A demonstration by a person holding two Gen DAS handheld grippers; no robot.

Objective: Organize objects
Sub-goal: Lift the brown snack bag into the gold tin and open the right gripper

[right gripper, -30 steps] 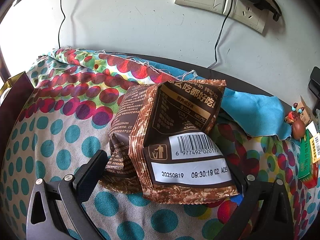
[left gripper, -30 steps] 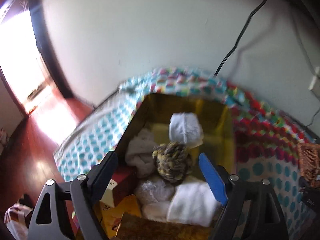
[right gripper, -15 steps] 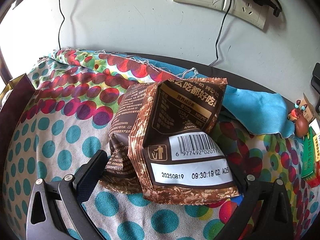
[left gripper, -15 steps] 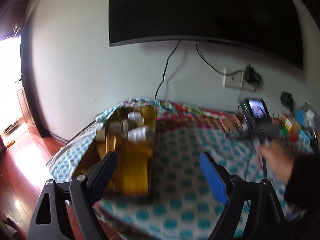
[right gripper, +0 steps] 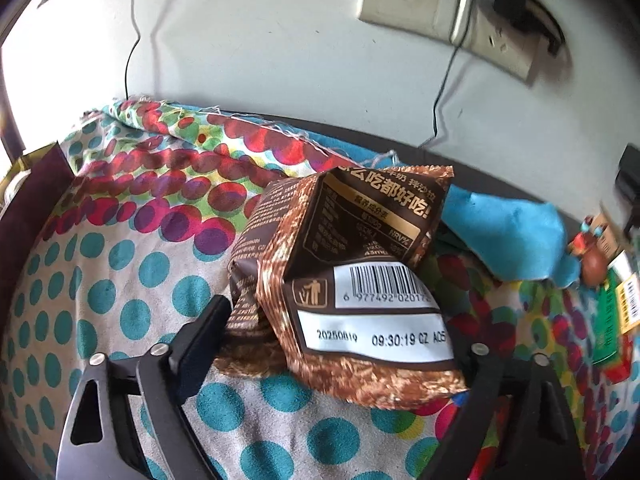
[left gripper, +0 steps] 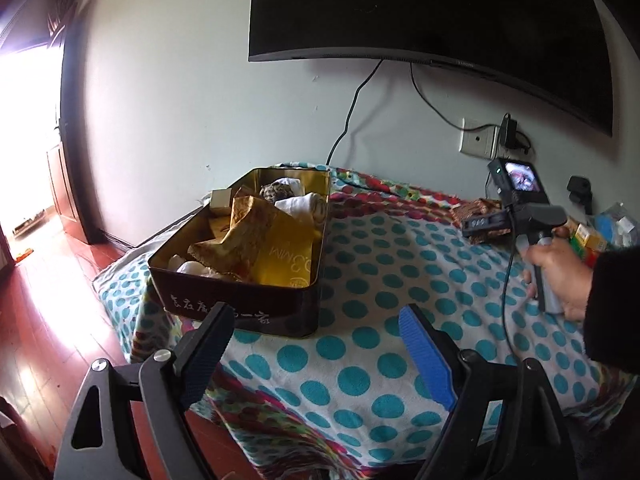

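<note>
Two brown snack bags point(right gripper: 360, 280) lie stacked on the dotted tablecloth point(right gripper: 132, 280). My right gripper point(right gripper: 344, 324) straddles them and its jaws are closing; the left finger point(right gripper: 208, 328) presses the bags' left edge, while the right finger is hidden behind the front bag. In the left wrist view a hand point(left gripper: 560, 268) holds that right gripper point(left gripper: 516, 216) over the bags point(left gripper: 476, 210). My left gripper point(left gripper: 316, 344) stands open and empty at the table's front edge, just before a dark tin box point(left gripper: 240, 292) filled with cloths and yellow packets.
A black TV point(left gripper: 420, 12) hangs on the wall above a socket point(left gripper: 478, 140) with trailing cables. A blue cloth point(right gripper: 508, 236), a small figurine point(right gripper: 592, 260) and green boxes point(right gripper: 612, 320) lie right of the bags. Wooden floor point(left gripper: 44, 312) and a bright doorway are to the left.
My left gripper has pulled back from above the tin box to the table's front edge and swung to face the wall. The right gripper's fingers have drawn in against the bags.
</note>
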